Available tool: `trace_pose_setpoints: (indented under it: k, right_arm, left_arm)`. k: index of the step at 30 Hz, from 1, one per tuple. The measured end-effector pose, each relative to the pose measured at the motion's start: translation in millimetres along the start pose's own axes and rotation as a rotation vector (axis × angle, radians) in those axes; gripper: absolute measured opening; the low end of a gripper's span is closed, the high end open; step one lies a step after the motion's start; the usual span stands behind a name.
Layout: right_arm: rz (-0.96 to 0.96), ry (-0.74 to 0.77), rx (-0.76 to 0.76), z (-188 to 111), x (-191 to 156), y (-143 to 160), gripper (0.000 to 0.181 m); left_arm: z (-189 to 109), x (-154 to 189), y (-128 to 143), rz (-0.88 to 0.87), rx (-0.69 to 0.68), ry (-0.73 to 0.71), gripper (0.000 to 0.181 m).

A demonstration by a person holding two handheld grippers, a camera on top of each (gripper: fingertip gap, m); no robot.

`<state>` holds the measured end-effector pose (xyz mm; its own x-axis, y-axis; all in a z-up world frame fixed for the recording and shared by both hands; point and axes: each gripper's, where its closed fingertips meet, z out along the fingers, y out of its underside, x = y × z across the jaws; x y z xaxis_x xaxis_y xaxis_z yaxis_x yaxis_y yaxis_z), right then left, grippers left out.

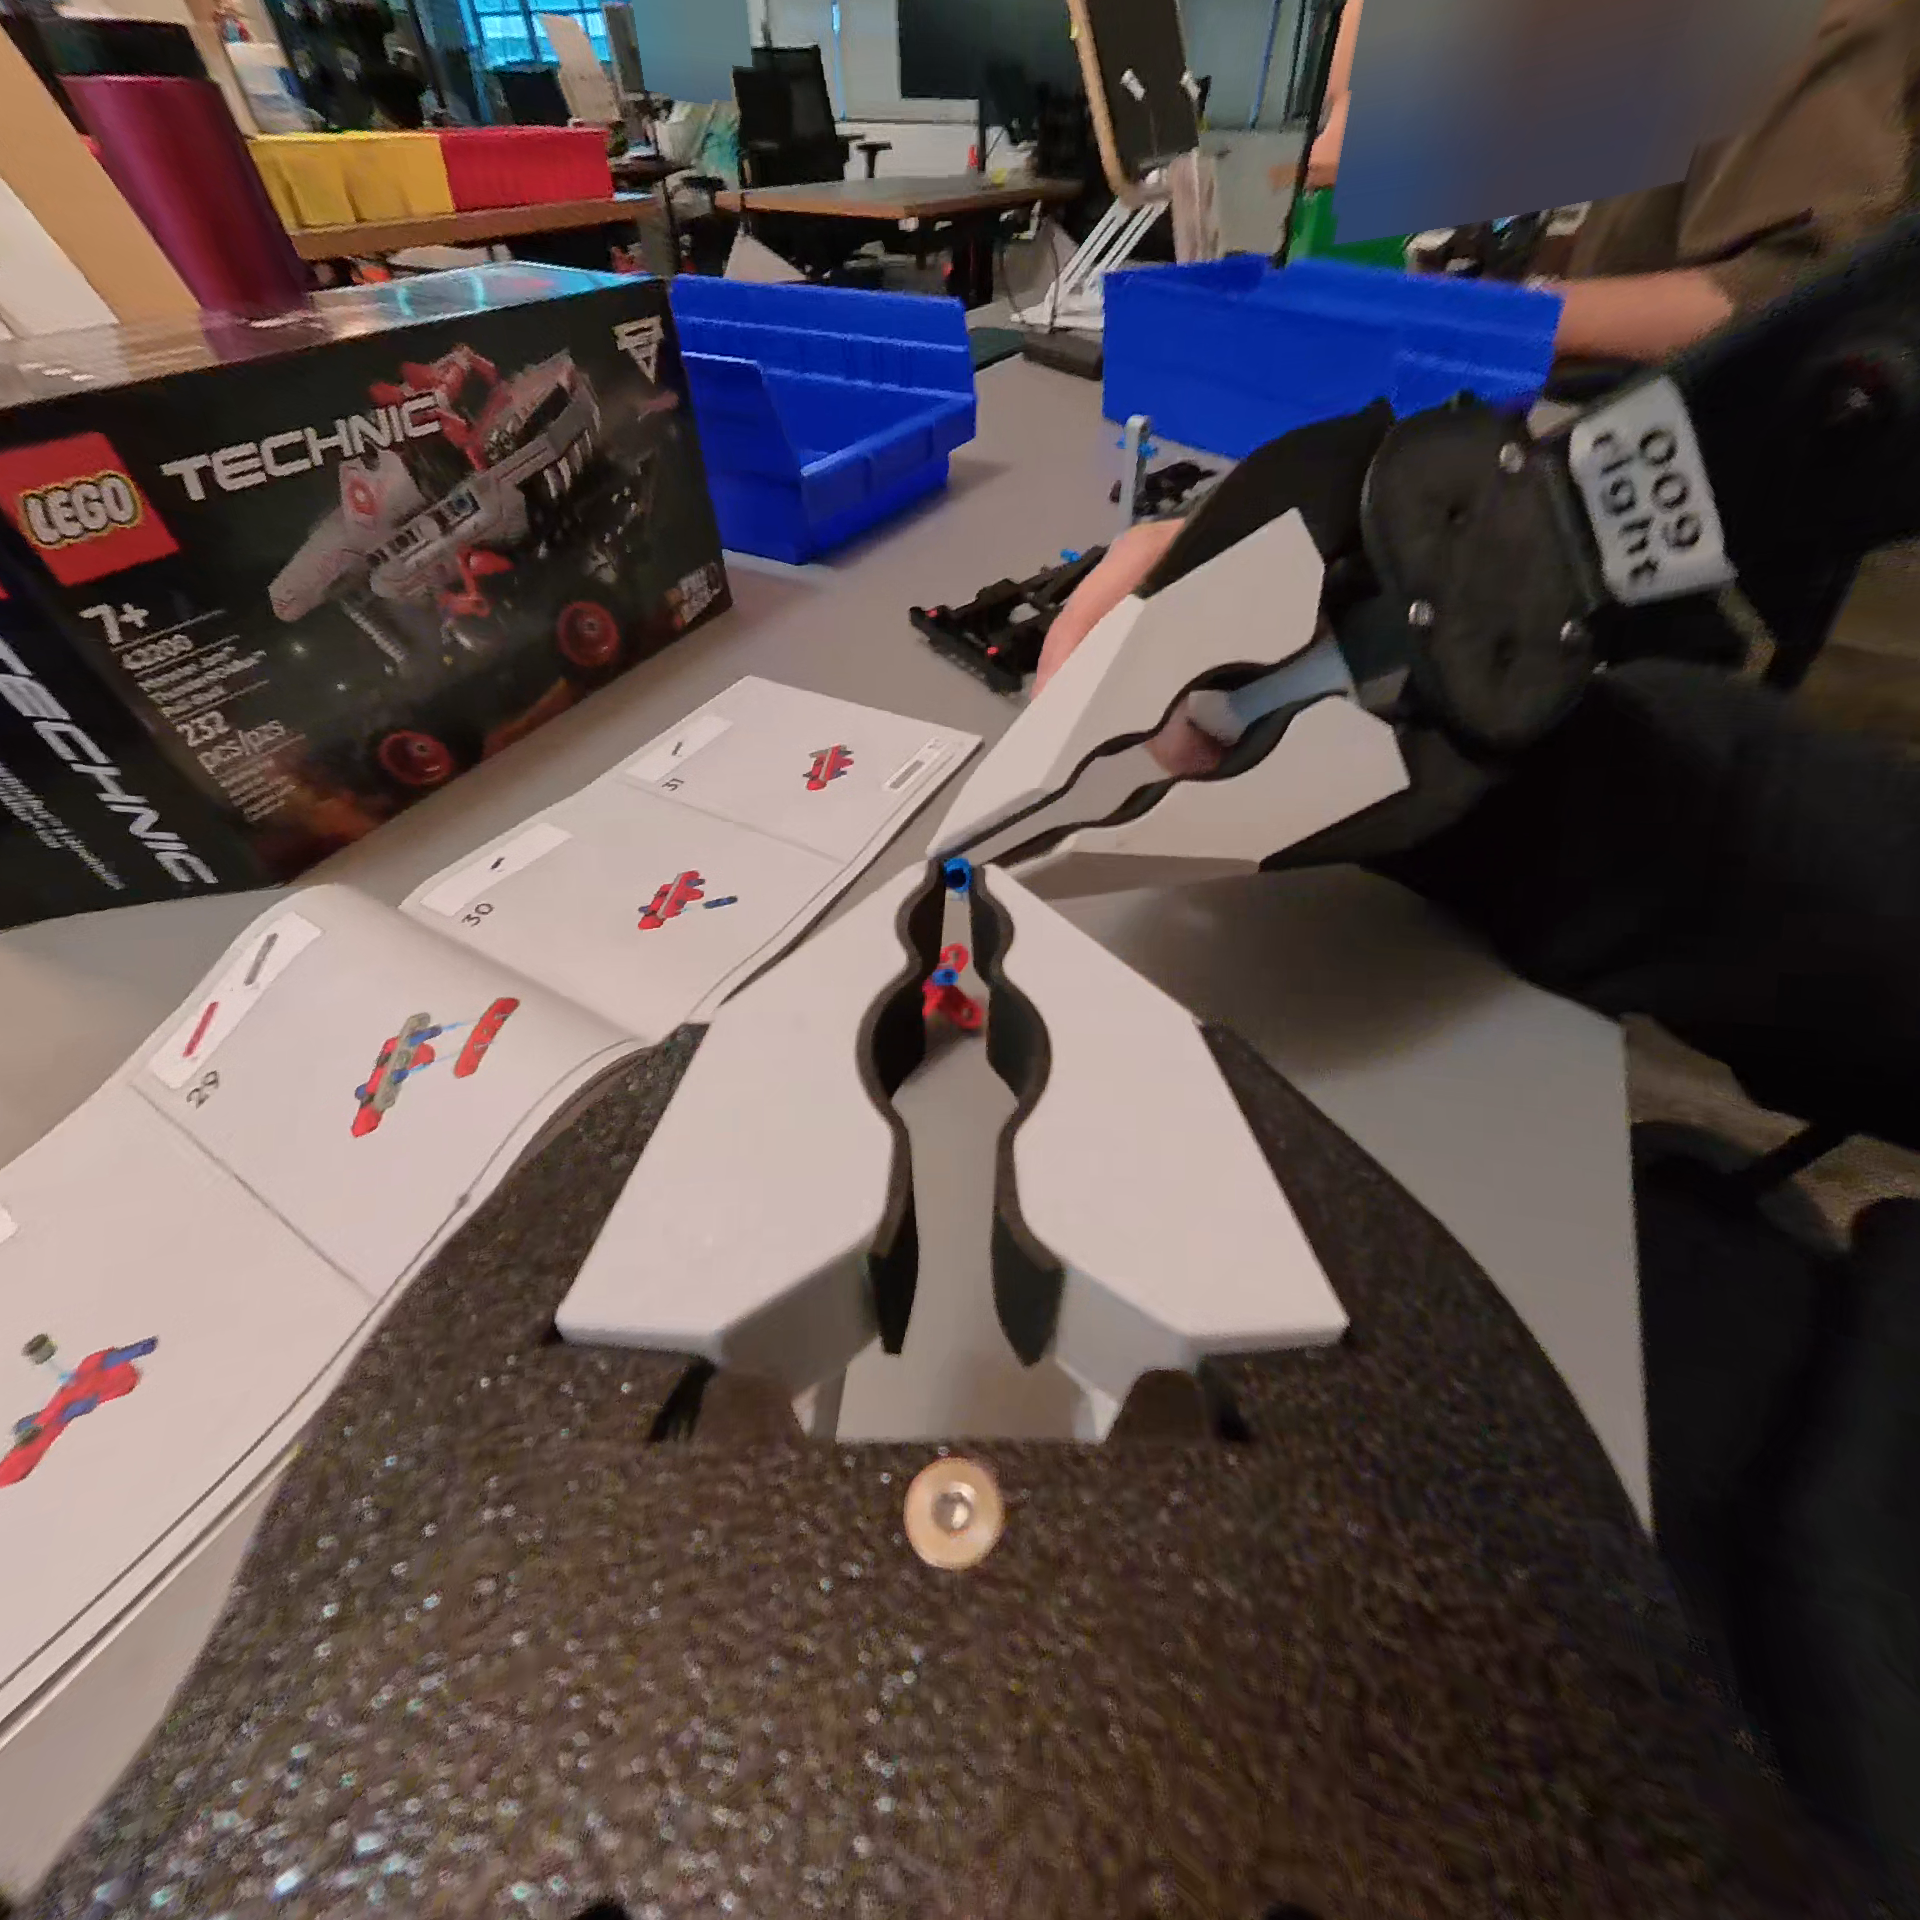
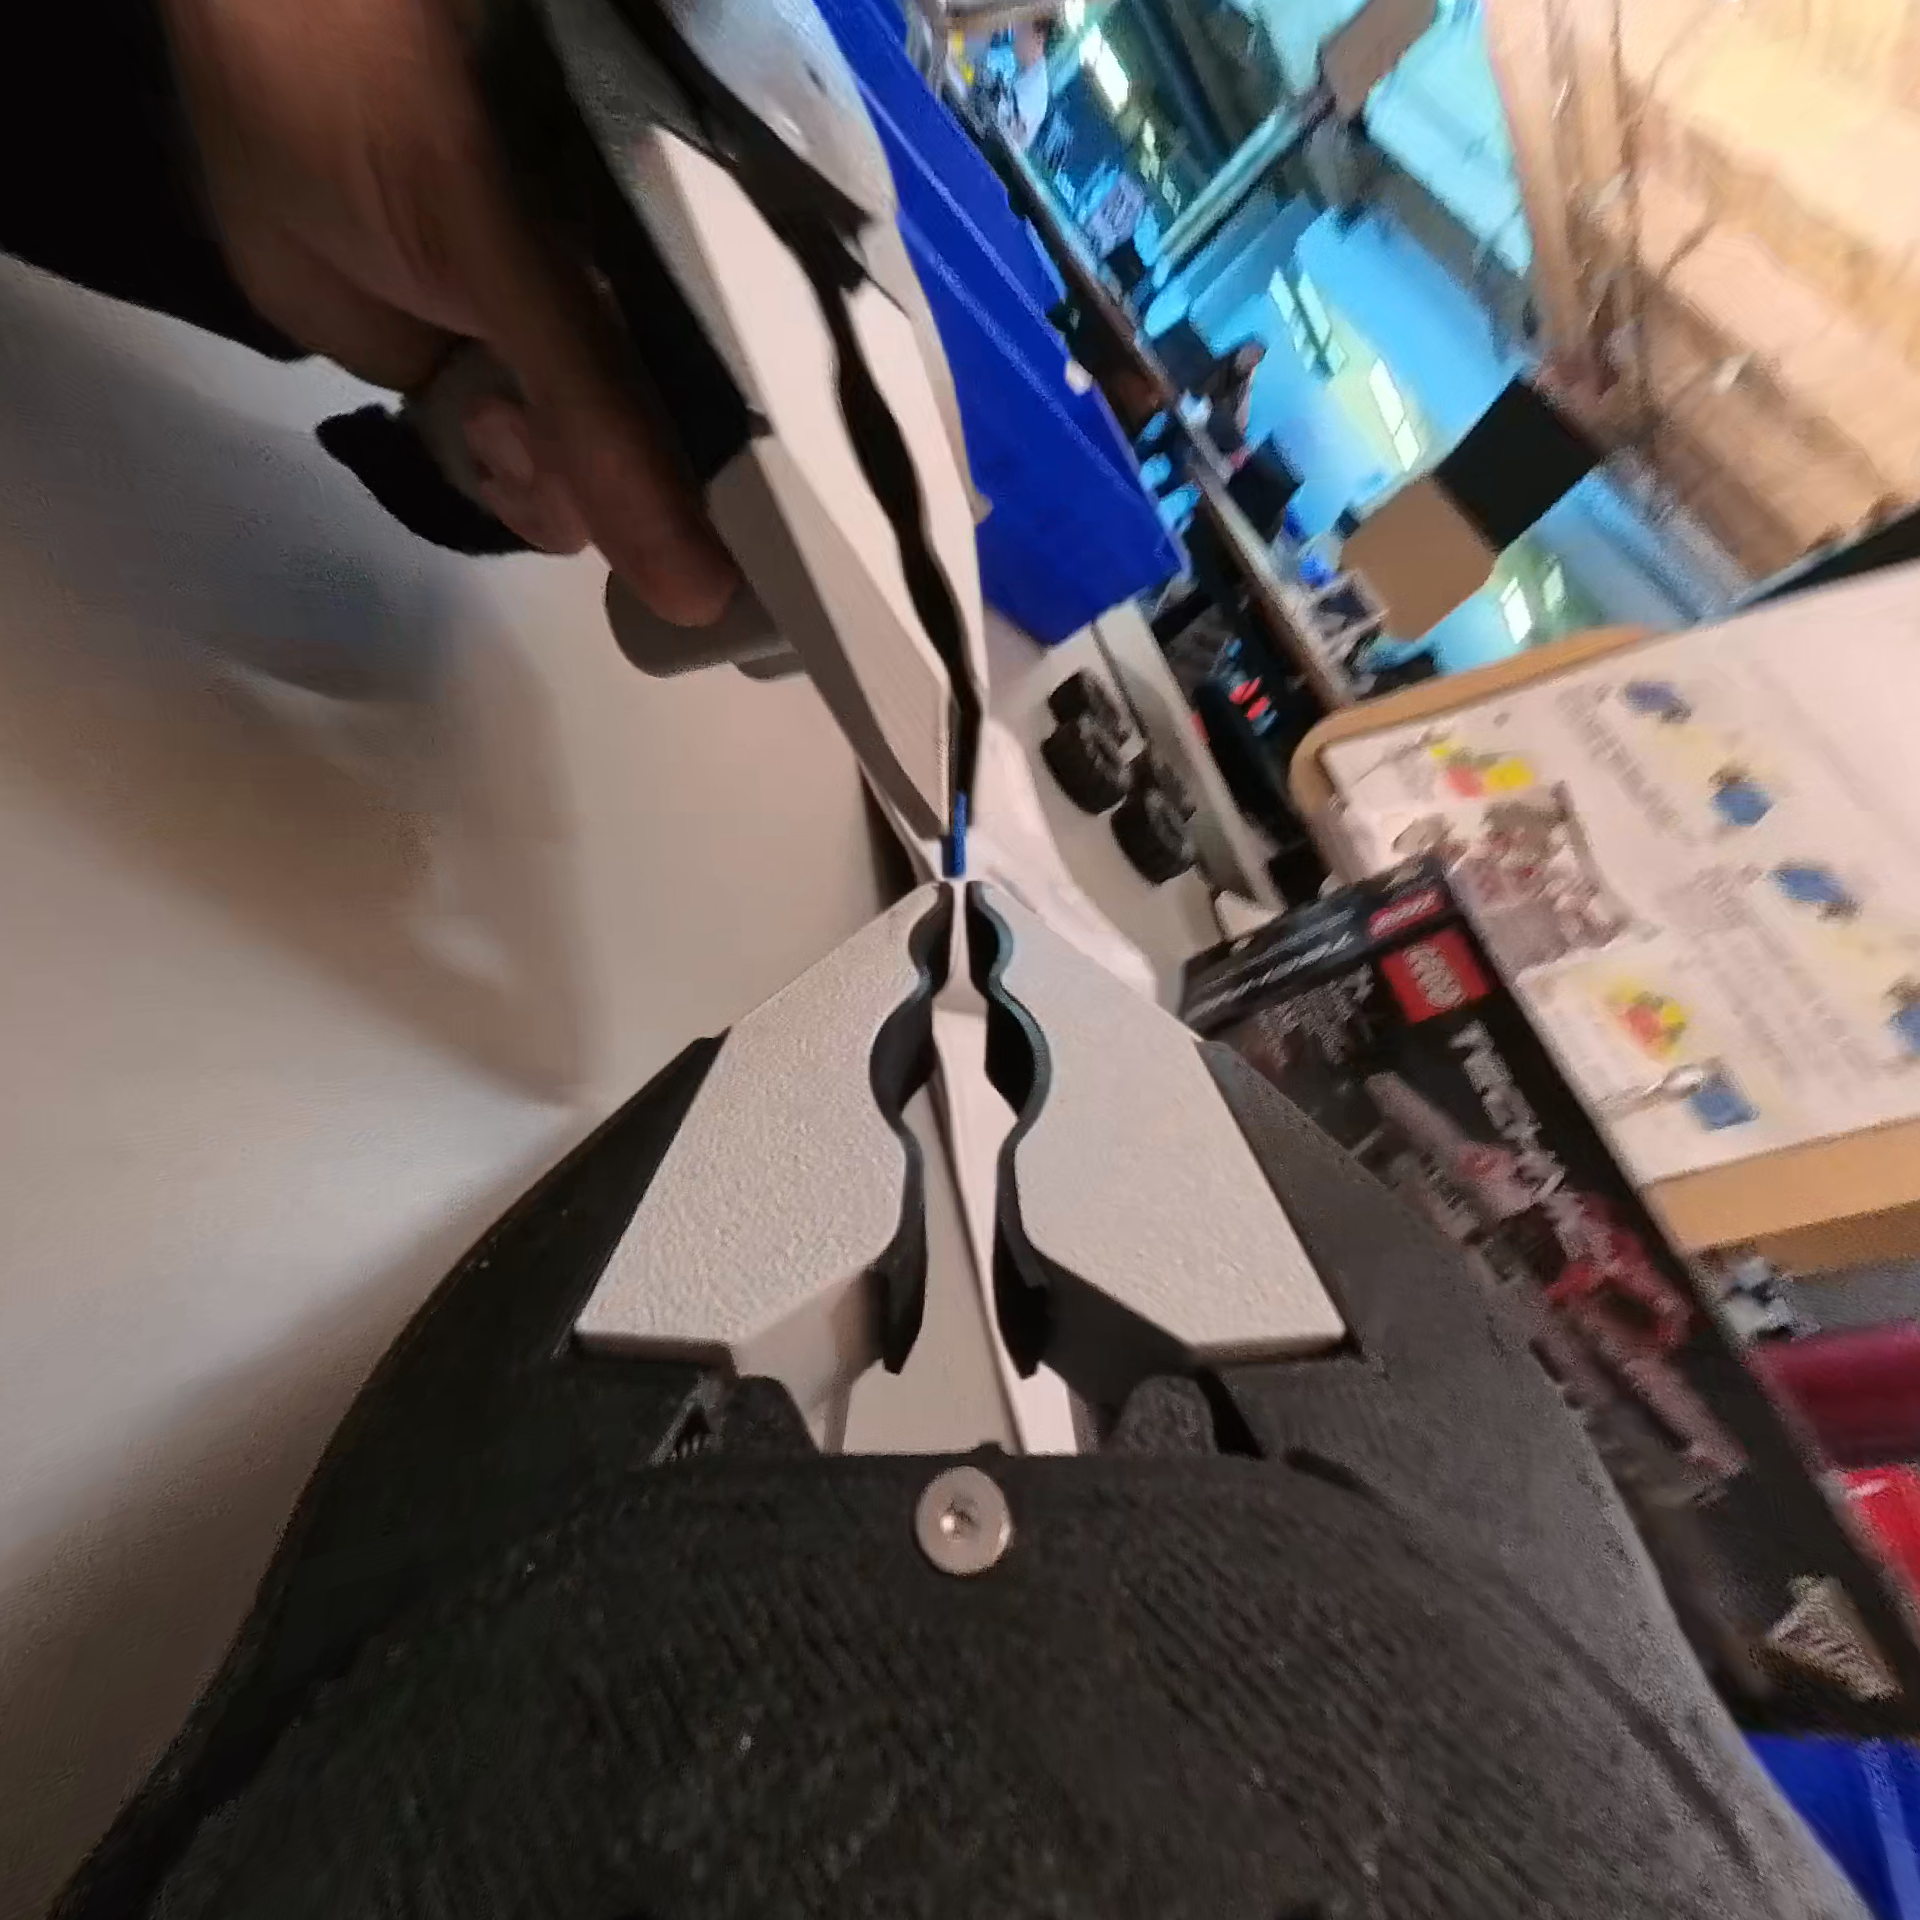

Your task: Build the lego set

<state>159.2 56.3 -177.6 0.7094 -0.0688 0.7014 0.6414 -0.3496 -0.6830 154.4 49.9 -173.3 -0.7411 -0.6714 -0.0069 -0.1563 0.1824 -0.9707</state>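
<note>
bare table (image 1: 1351, 987) lies open right of the claws — open booklet (image 1: 436, 997) and set box (image 1: 343, 540) block the left.

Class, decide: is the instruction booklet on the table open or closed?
Open. The booklet lies spread flat on the table, several numbered build steps showing across its pages.

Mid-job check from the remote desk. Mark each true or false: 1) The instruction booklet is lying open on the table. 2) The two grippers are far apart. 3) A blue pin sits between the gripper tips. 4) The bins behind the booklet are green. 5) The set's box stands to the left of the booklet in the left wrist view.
1) True: the instruction booklet lies open on the table.
2) False: the left gripper and right gripper meet tip to tip.
3) True: a blue pin sits there.
4) False: the bins are blue.
5) True: the box stands there.
</note>
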Motion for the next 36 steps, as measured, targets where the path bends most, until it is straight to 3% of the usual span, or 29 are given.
trace_pose_setpoints:
  k: [6,9,13,19,23,30,36]
  right_arm:
    - [0.482,-0.174,-0.337,-13,-9,66,0.031]
    - [0.538,-0.185,-0.373,-13,-14,75,0.029]
    - [0.626,-0.265,-0.301,-3,-24,64,0.029]
    - [0.562,-0.321,-0.317,1,-29,65,0.034]
    - [0.503,-0.374,-0.269,4,-27,59,0.028]
    - [0.398,-0.326,-0.216,14,-30,57,0.024]
    - [0.289,-0.329,-0.269,20,-39,64,0.017]
  left_arm:
    - [2,-13,24,0.212,-0.106,-0.110,0.002]
    - [3,-12,28,0.349,-0.089,-0.122,0.002]
    - [4,-9,36,0.566,-0.114,-0.125,0.002]
    - [8,-1,49,0.771,-0.187,-0.096,0.002]
    - [13,-7,64,0.895,-0.267,-0.113,0.002]
    - [20,-18,62,0.791,-0.260,-0.112,0.002]
    - [21,-14,56,0.732,-0.189,-0.076,0.002]
